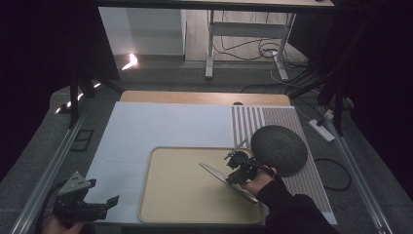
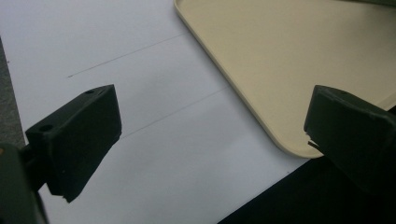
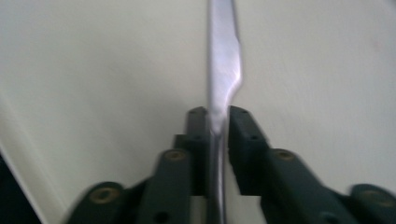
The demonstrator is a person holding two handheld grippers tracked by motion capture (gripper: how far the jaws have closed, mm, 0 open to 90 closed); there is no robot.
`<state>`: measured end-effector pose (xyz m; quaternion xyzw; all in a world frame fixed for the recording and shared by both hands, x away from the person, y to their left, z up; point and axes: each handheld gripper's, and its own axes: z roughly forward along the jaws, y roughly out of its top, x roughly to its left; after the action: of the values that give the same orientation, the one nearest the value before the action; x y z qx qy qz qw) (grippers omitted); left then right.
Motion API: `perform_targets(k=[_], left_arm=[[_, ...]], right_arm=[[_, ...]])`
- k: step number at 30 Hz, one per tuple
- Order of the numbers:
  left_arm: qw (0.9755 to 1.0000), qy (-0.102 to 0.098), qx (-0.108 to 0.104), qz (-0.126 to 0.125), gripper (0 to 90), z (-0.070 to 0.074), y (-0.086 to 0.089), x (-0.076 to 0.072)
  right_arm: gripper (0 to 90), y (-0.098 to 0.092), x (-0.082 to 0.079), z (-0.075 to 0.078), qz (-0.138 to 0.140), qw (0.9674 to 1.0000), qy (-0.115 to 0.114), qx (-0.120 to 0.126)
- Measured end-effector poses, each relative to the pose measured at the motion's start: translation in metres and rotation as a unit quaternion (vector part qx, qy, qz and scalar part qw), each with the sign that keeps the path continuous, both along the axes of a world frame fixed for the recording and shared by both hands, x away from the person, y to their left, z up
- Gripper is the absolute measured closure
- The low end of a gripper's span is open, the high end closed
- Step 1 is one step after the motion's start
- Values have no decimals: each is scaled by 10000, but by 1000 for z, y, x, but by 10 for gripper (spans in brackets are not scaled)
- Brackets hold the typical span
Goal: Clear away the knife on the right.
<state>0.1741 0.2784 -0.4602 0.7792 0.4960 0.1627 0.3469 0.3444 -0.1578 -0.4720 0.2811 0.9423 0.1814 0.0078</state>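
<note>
A silver table knife [image 1: 216, 171] hangs over the right part of the beige tray [image 1: 165, 204], blade pointing left. My right gripper [image 1: 234, 175] is shut on it near where handle meets blade. In the right gripper view both black jaws press the knife [image 3: 223, 70] at my right gripper [image 3: 217, 114], with the tray [image 3: 93, 70] below. My left gripper [image 1: 103, 192] rests at the table's front left corner, off the tray. In the left gripper view my left gripper [image 2: 210, 130] stands open, nothing between its jaws, above the white mat [image 2: 140, 93] beside the tray corner [image 2: 280, 56].
A dark domed round object [image 1: 280, 146] sits on a striped mat [image 1: 253, 117] just right of the tray, close behind my right hand. A white mat [image 1: 146, 126] covers the table's left and middle. A wooden edge [image 1: 204, 97] runs along the back.
</note>
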Motion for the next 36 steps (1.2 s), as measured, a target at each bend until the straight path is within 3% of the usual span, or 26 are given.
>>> perform_targets(k=[1,5,11,13,14,17,23,27,36], left_arm=[[10000,-1,2,0,38,0,0,0],[10000,5,16,0,38,0,0,0],[10000,11,42,0,39,0,-1,-1],[10000,15,58,-3,39,0,-1,-1],[10000,16,64,-5,39,0,-1,-1],[10000,19,66,-2,39,0,-1,-1],[10000,21,94,-13,40,0,-2,-1],[9999,23,98,-15,40,0,-2,0],[9999,25,104,-12,41,0,-2,0]], right_arm=[[900,4,-1,0,130,9999,-42,9],[900,23,-1,-7,570,9982,-94,-134],[900,36,7,-20,566,9983,-62,-137],[900,37,10,-25,545,9982,-46,-241],[900,36,11,-25,508,9986,-32,-159],[900,33,14,-24,423,9982,-263,-343],[900,19,22,-22,53,9978,-380,-536],[900,10,26,-21,-123,9974,-367,-603],[900,-4,26,-20,-334,9981,-150,-495]])
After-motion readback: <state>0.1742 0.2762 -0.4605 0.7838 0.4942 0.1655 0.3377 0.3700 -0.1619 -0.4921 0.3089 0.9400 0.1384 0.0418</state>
